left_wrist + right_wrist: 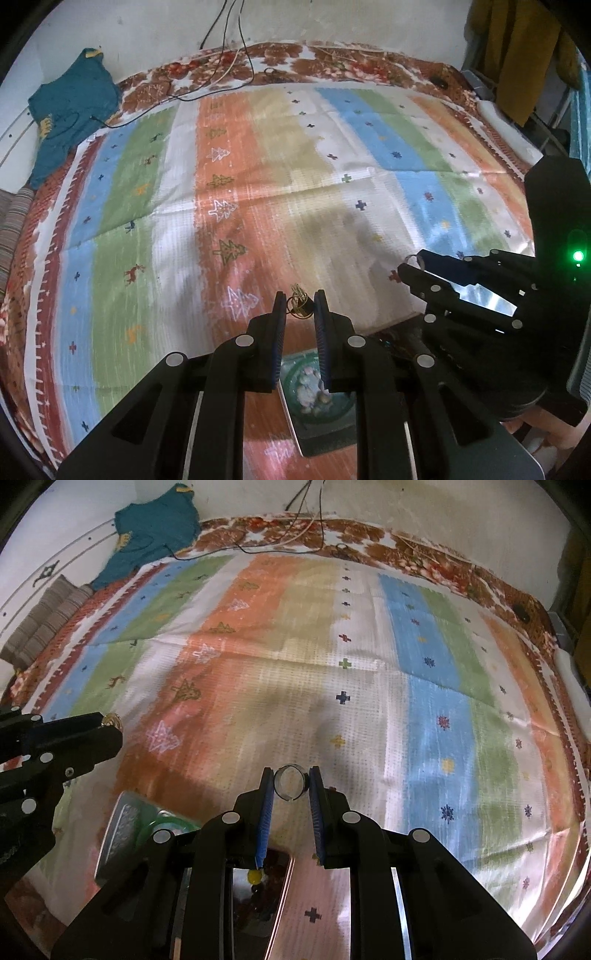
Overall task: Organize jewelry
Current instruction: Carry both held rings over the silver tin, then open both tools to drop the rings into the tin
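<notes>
Grippers hang over our open striped cloth (pixel 258 166): left gripper (pixel 300 308) pinches a gold earring (pixel 300 306), right gripper (pixel 291 784) clamps a silver ring (pixel 290 782); only its view shows the beads (pixel 254 877) at six o'clock.

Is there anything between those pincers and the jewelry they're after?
No. The left gripper already pinches a gold earring, and the right gripper pinches a silver ring. Nothing sits between pads and jewelry.

Both wrist views angle steeply down, sharing the striped mat (pixel 258 166).
</notes>
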A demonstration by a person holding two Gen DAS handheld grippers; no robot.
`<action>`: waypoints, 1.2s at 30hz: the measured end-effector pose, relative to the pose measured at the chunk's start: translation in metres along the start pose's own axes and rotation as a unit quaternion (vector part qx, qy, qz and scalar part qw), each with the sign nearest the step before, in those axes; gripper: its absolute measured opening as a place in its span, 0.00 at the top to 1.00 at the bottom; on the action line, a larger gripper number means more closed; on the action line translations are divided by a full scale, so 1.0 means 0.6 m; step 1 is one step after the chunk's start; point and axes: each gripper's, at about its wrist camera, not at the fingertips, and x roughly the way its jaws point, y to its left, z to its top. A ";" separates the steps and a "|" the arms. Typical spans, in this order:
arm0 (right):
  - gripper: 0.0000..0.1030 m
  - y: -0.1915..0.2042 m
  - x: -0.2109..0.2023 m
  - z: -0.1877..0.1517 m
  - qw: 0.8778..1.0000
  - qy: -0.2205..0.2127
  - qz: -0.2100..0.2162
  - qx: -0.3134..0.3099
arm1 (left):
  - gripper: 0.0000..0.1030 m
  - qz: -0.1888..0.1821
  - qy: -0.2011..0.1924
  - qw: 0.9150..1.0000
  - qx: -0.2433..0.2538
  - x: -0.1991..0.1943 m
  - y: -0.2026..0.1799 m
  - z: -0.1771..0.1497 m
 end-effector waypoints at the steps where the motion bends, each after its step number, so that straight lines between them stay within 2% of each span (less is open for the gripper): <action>1: 0.81 -0.001 -0.004 -0.003 1.000 -0.001 0.001 0.003 | 0.86 -0.001 -0.002 1.000 0.000 -0.004 -0.002 -0.003; 13: 0.81 0.006 -0.058 -0.033 0.999 -0.026 0.024 0.003 | 0.86 -0.005 -0.023 1.000 -0.005 -0.046 -0.016 -0.038; 21: 0.81 0.030 -0.074 -0.056 0.999 -0.023 0.045 -0.011 | 0.83 -0.010 -0.026 0.999 -0.019 -0.063 -0.016 -0.054; 22: 0.79 0.030 -0.074 -0.058 0.999 -0.020 0.045 -0.011 | 0.76 -0.013 -0.023 0.999 -0.024 -0.064 -0.014 -0.056; 25: 0.66 0.030 -0.076 -0.064 0.999 -0.016 0.047 -0.010 | 0.75 -0.016 -0.021 0.999 -0.029 -0.066 -0.011 -0.061; 27: 0.65 0.029 -0.082 -0.069 0.999 -0.017 0.048 -0.008 | 0.75 -0.014 -0.024 0.999 -0.032 -0.071 -0.011 -0.066; 31: 0.62 0.024 -0.095 -0.080 0.999 -0.022 0.046 -0.005 | 0.67 -0.014 -0.033 0.999 -0.034 -0.089 -0.010 -0.078; 36: 0.59 0.019 -0.119 -0.096 0.998 -0.033 0.048 -0.002 | 0.62 -0.019 -0.044 0.998 -0.033 -0.113 -0.011 -0.096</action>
